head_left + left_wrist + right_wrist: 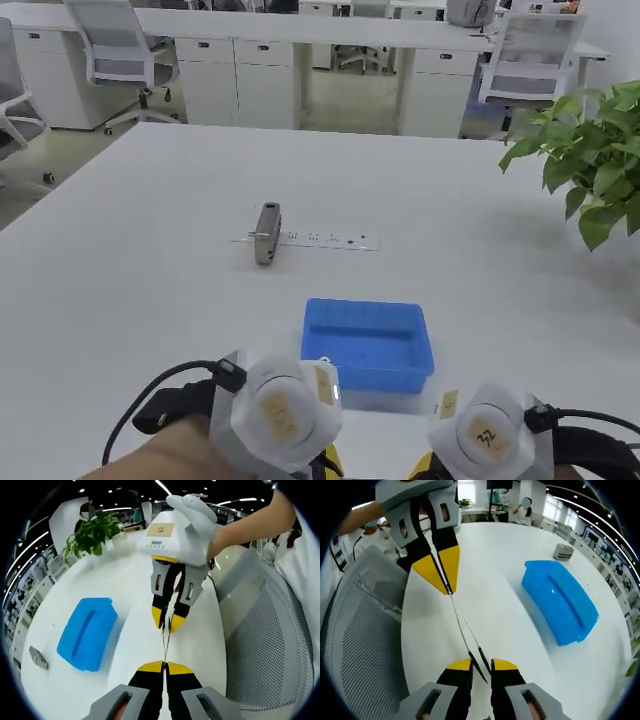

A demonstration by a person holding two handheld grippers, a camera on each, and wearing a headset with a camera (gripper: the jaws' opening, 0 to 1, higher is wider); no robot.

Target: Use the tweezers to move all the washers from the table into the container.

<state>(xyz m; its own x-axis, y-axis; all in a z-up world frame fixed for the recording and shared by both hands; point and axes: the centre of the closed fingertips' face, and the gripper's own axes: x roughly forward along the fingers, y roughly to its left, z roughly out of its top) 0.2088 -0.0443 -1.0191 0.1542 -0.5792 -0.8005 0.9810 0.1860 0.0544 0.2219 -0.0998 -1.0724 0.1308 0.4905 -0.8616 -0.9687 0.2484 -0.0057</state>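
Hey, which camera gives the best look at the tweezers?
The right gripper view: the tweezers run full length, both arms distinct, between left tool and right tool. The left gripper view shows them as one thin line. In the head view the tools hide them.

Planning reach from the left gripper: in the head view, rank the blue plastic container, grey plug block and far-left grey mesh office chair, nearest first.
1. Blue plastic container, just ahead-right of the left gripper.
2. Grey plug block, centre of the white table.
3. Grey mesh office chair, beyond its far edge, left.
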